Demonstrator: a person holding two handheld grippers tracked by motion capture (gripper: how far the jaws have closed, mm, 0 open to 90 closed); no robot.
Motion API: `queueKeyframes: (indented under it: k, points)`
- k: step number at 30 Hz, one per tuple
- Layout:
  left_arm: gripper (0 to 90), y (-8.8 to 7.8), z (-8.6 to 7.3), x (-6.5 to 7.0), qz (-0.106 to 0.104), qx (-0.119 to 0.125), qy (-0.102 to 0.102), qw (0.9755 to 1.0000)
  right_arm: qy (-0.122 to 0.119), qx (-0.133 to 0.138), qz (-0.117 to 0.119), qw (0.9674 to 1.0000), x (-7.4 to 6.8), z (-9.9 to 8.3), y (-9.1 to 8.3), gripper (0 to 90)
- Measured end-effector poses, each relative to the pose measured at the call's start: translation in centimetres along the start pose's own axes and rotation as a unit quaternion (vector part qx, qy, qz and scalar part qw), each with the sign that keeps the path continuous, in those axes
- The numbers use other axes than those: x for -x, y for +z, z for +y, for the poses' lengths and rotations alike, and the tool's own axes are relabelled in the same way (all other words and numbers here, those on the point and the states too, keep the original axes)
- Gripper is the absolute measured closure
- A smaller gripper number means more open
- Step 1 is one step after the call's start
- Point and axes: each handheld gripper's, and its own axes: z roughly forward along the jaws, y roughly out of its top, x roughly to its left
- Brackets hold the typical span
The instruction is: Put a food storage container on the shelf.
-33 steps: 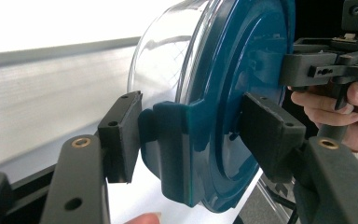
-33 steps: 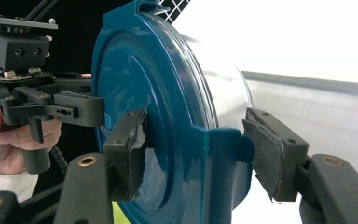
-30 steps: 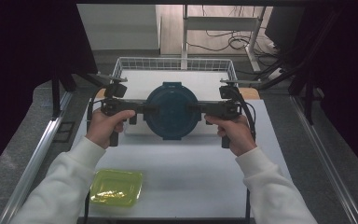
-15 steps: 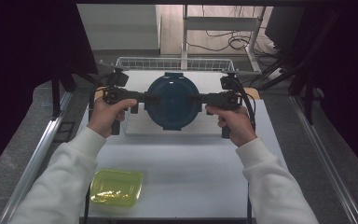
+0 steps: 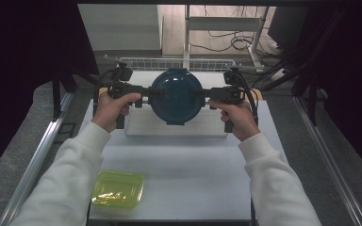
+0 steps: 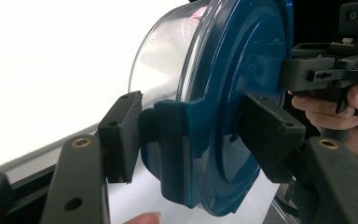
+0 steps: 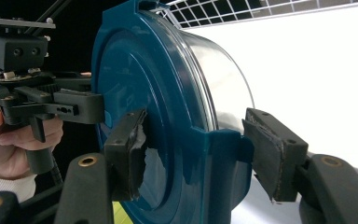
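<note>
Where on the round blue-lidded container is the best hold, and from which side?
At the blue lid's two opposite latch tabs, one gripper from each side, as the left gripper and right gripper do. The round clear body looks too wide and smooth for one gripper; the tabs probably give flat faces.

No writing, label, brand or number can be read anywhere here.

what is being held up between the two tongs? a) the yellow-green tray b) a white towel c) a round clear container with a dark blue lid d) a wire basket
c: in the high view the left tongs and the right tongs clamp opposite side tabs of the round blue-lidded container; the yellow-green tray lies on the table's near left.
</note>
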Motion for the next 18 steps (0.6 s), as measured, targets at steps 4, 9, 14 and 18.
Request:
queueKeyframes:
  k: [4, 9, 14, 18]
  points:
    - [40.5, 0.1, 0.5, -0.3, -0.003, 0.003, -0.001, 1.0, -0.003, -0.002, -0.002, 1.0, 0.1, 0.6, 0.1, 40.6]
    - [40.5, 0.1, 1.2, -0.6, -0.001, 0.007, -0.003, 1.0, -0.003, -0.001, -0.003, 1.0, 0.2, 1.4, 0.4, 40.6]
    - [40.4, 0.2, 1.9, -1.0, -0.002, 0.008, 0.0, 1.0, -0.006, 0.0, -0.004, 1.0, 0.4, 2.2, 0.8, 40.5]
    - [40.4, 0.3, 2.3, -1.5, -0.001, 0.008, 0.0, 1.0, -0.003, -0.006, -0.005, 1.0, 0.6, 2.7, 1.1, 40.6]
